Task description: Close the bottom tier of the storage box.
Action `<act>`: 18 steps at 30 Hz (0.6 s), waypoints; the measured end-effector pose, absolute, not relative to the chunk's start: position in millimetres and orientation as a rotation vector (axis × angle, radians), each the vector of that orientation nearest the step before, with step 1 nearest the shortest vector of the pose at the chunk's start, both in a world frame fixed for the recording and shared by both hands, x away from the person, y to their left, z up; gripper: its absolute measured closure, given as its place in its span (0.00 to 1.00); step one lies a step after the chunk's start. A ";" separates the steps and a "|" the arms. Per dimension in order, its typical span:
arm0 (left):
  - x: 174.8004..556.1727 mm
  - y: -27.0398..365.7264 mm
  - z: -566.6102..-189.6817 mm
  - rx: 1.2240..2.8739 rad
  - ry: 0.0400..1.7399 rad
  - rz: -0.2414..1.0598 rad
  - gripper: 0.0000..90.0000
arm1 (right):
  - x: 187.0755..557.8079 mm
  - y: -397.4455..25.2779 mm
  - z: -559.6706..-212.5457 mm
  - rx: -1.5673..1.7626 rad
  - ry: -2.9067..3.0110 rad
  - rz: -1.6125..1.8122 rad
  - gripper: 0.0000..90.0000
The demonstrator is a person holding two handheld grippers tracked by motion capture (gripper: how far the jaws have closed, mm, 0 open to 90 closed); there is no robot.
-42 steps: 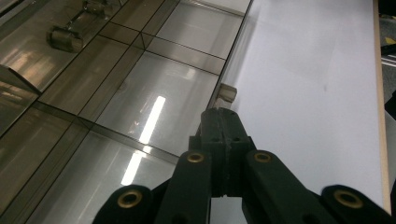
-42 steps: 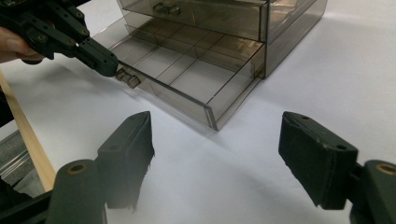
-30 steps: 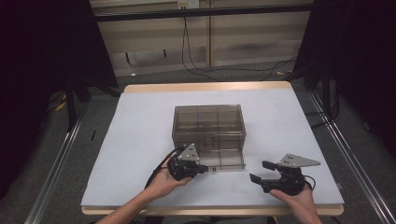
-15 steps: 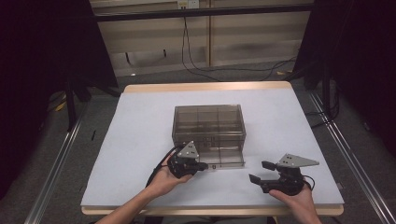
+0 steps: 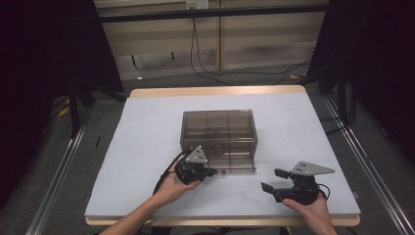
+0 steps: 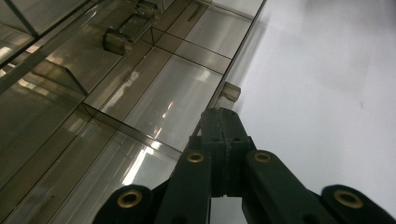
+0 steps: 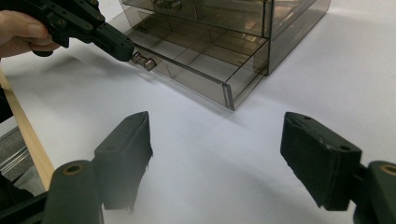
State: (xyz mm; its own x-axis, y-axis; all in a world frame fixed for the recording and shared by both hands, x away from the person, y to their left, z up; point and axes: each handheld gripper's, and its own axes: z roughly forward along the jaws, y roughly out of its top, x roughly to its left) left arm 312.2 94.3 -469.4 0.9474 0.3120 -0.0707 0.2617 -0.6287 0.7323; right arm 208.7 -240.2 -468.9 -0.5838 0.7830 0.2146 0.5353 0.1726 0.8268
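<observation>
A smoky clear drawer box [image 5: 219,128] stands mid-table with its bottom drawer [image 5: 240,164] pulled out toward me. My left gripper [image 5: 213,172] lies along the drawer's front edge, jaws shut. In the left gripper view its tips [image 6: 219,121] end just short of the small knob [image 6: 229,91]; nothing shows between them. The right gripper view shows that gripper [image 7: 123,46] right beside the knob [image 7: 144,61]. My right gripper [image 5: 272,179] rests low at the front right, open and empty, its pads [image 7: 128,140] wide apart and facing the drawer [image 7: 196,60].
The white table top [image 5: 147,147] ends in a wooden front edge [image 5: 220,221] just behind both hands. Cables [image 5: 205,68] lie on the floor beyond the far edge. A metal rail [image 5: 54,181] runs along the left side.
Nearly nothing has moved. My right gripper drifted slightly left; the left gripper stays at the drawer front.
</observation>
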 end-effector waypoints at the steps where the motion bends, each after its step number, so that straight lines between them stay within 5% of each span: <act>1: 312.1 94.3 -469.4 2.281 0.403 0.081 1.00 | 208.7 -240.2 -468.9 1.268 2.191 1.370 0.27; 18: 314.6 95.3 -469.4 2.261 0.431 0.063 1.00 | 208.7 -238.9 -469.2 1.253 2.204 1.370 0.27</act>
State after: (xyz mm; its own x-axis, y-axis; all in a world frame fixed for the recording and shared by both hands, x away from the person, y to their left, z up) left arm 314.6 95.3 -469.4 0.9403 0.3270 -0.0942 0.2862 -0.6100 0.7389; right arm 208.7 -238.9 -469.2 -0.5948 0.7760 0.2098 0.5319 0.1842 0.8266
